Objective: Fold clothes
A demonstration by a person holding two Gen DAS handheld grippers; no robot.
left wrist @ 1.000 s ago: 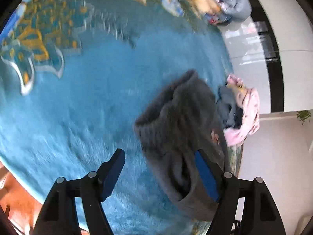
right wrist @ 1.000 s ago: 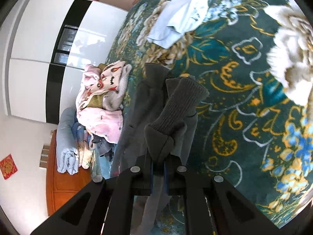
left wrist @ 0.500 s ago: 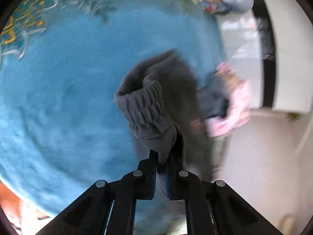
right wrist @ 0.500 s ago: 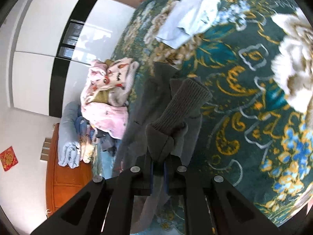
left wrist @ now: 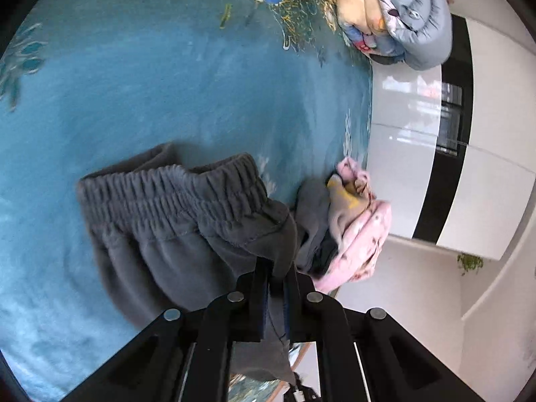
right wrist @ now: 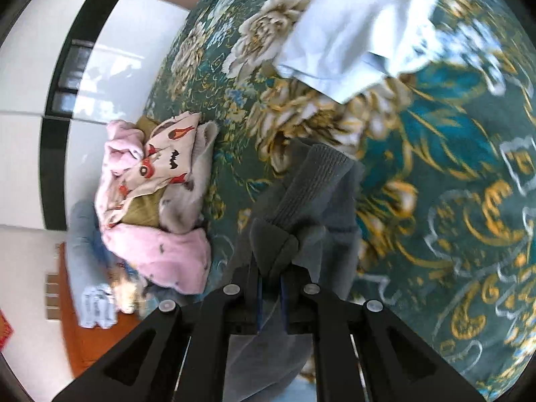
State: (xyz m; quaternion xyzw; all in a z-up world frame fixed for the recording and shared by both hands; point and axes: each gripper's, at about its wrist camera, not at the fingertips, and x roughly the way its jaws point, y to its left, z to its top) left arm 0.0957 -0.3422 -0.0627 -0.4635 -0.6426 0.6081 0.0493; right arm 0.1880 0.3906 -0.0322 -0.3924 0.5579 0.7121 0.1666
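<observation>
Dark grey sweatpants [left wrist: 174,221] hang over the blue floral bedspread [left wrist: 167,83]. In the left wrist view their gathered elastic waistband stretches out to the left, and my left gripper [left wrist: 275,279] is shut on its right end. In the right wrist view my right gripper [right wrist: 270,274] is shut on a bunched fold of the grey sweatpants [right wrist: 301,201], below a ribbed cuff. The rest of the cloth droops beneath the jaws. The fingertips of both grippers are buried in fabric.
A heap of pink and patterned clothes [right wrist: 150,201] lies at the bed's edge, the same heap [left wrist: 351,227] just right of the waistband. A pale blue garment [right wrist: 355,33] lies further up the bedspread. Rolled quilts [left wrist: 395,13] sit near a white and black wardrobe [left wrist: 452,154].
My left gripper was open over the sweatpants, then closed on the waistband and lifted it, spreading the band sideways. My right gripper kept its grip and shifted along the bed with the cloth.
</observation>
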